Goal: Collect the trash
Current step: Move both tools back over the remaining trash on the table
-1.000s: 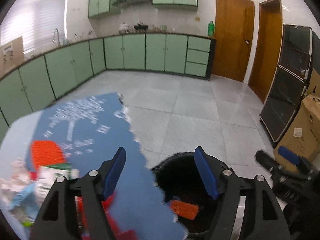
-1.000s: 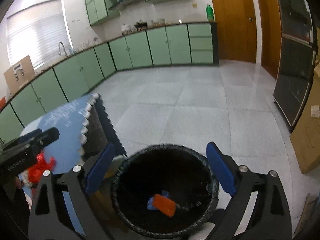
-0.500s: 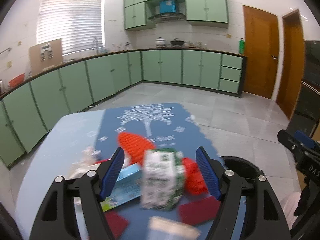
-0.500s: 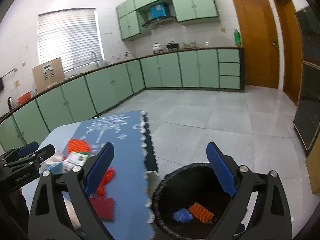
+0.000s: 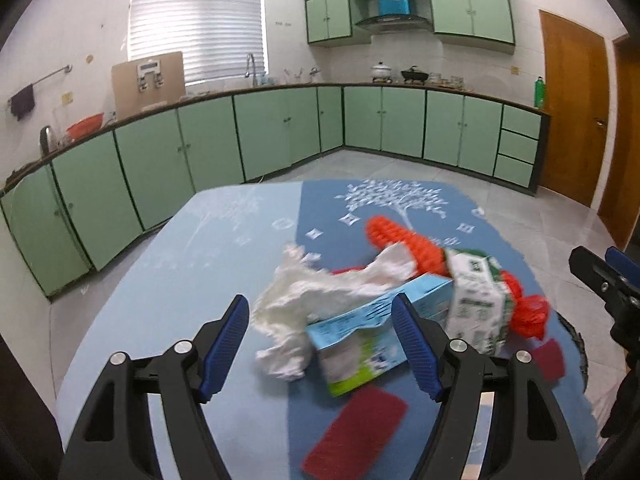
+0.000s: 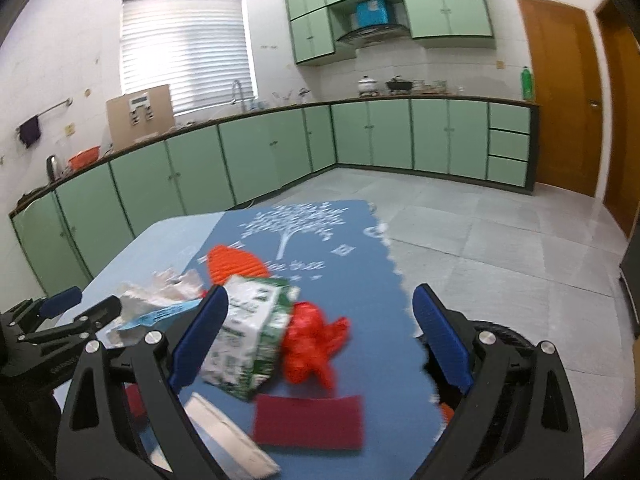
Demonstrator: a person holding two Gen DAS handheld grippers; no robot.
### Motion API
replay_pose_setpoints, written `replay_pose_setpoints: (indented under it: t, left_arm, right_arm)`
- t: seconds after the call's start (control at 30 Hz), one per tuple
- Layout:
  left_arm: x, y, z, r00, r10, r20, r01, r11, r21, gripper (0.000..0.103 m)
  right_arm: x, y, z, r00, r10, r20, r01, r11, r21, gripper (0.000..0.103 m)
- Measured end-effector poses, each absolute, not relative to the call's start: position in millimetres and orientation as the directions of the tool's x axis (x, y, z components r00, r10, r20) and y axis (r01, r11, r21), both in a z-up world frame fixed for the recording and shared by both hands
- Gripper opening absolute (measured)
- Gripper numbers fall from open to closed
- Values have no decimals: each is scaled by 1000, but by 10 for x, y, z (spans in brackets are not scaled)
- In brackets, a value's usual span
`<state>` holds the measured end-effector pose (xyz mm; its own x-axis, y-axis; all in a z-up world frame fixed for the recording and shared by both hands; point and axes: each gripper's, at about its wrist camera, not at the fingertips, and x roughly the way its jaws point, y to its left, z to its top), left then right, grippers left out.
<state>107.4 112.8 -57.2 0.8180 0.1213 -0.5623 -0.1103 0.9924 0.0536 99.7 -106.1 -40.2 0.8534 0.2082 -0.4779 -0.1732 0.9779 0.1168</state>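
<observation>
left claw (image 5: 320, 336) wide open, empty (over tissue (image 5: 304, 308)) | right claw (image 6: 320, 336) wide open, empty

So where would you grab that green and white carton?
Probably across the narrow sides of the green and white carton, from above on the right gripper side. It lies tilted against the blue box, so its left is crowded.

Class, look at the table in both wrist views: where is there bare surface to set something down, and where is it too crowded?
Bare: the pale blue strip of the table left of the crumpled white tissue, and the far end of the dark blue mat beyond the orange sponge. Crowded: the near right, where tissue, blue carton, green-and-white carton, red bag and dark red pads cluster.
</observation>
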Motion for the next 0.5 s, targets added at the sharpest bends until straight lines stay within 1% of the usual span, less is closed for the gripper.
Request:
replay_pose_setpoints:
  t: [0.17,0.23,0.27,0.5]
  left_arm:
    - [1069,1254,-675,814,109,-571,-101,994,45,71]
    - [1068,1285,-713,814,94,-574,-90,995,36,71]
    - [1076,1298,-733,811,73,-580,-75,997,21,71]
    - [1156,1221,-829,800,-6,-600,-5,1000,-17,71]
  right_arm:
    - [1085,-804,-501,826,233,-513,-198,972,122,90]
    - [1130,-737,-524,816,237,-527,-205,972,120,85]
    - [1148,-714,-540,810,240,-535,-209,971,119,84]
    - [1152,-792,-552,815,201,-543,-175,979,100,84]
